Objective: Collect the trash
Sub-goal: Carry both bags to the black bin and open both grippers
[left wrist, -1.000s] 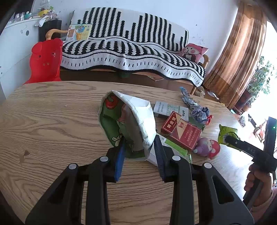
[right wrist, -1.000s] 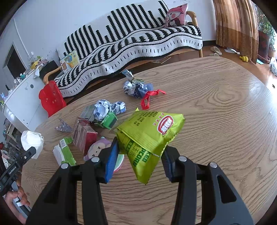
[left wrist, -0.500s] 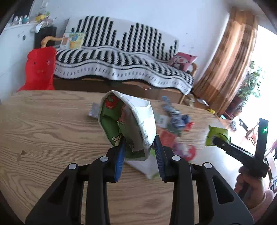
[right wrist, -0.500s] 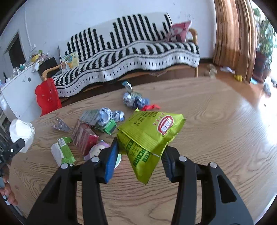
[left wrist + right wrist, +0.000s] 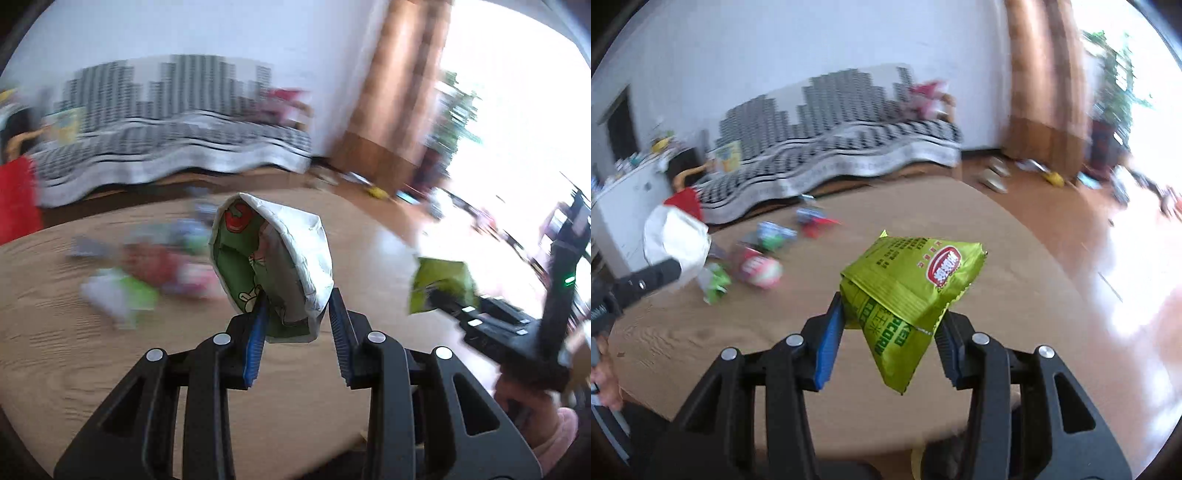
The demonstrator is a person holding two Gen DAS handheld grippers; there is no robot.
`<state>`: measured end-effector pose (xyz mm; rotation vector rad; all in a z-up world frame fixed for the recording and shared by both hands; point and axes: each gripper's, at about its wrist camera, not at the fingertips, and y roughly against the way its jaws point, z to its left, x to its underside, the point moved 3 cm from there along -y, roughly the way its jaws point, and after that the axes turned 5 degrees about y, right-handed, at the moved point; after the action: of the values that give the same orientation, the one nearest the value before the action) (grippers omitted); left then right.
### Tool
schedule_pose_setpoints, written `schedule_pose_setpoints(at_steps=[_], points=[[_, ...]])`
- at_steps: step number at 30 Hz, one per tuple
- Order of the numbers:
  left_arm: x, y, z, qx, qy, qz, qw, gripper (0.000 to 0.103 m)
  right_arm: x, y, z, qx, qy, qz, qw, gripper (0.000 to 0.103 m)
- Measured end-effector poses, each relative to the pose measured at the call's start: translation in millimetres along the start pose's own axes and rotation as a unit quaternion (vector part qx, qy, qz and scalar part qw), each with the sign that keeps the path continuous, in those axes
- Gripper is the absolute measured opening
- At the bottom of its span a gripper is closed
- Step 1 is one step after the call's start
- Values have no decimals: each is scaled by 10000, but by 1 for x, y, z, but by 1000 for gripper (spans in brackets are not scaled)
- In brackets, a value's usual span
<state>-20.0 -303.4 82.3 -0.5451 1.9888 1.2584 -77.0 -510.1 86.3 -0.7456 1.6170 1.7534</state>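
- Left wrist view: the left gripper (image 5: pixel 297 317) pinches one crumpled white wrapper with a green printed inside (image 5: pixel 273 269), held up above the round wooden table (image 5: pixel 74 354). At far right, the right gripper (image 5: pixel 443 299) carries one green bag. Table litter is blurred, so no count.
- Right wrist view: the right gripper (image 5: pixel 892 328) clamps one green popcorn bag (image 5: pixel 916 291) with a red logo. Only here shows the wrapper's plain white outside, at left, and roughly five blurred litter pieces (image 5: pixel 761 269) on the table's far left.
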Motion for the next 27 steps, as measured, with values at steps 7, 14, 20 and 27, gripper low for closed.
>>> schedule_pose_setpoints(at_steps=[7,14,20,27], points=[[71,-84,-163,961,-911,1425,9809,33,95,39,-120,496,-704,539,9948,45],[163,-141,-215,924,-1374,2470,9548,32,192,21,-162,383,-1199,1383,9824,45],[174,-161,-208,866,-1340,2765,9477,32,219,5,-170,267,-1339,1689,9761,45],[174,-172,-204,964,-1267,2867,9447,34,210,-10,-163,228,-1282,1807,9749,45]])
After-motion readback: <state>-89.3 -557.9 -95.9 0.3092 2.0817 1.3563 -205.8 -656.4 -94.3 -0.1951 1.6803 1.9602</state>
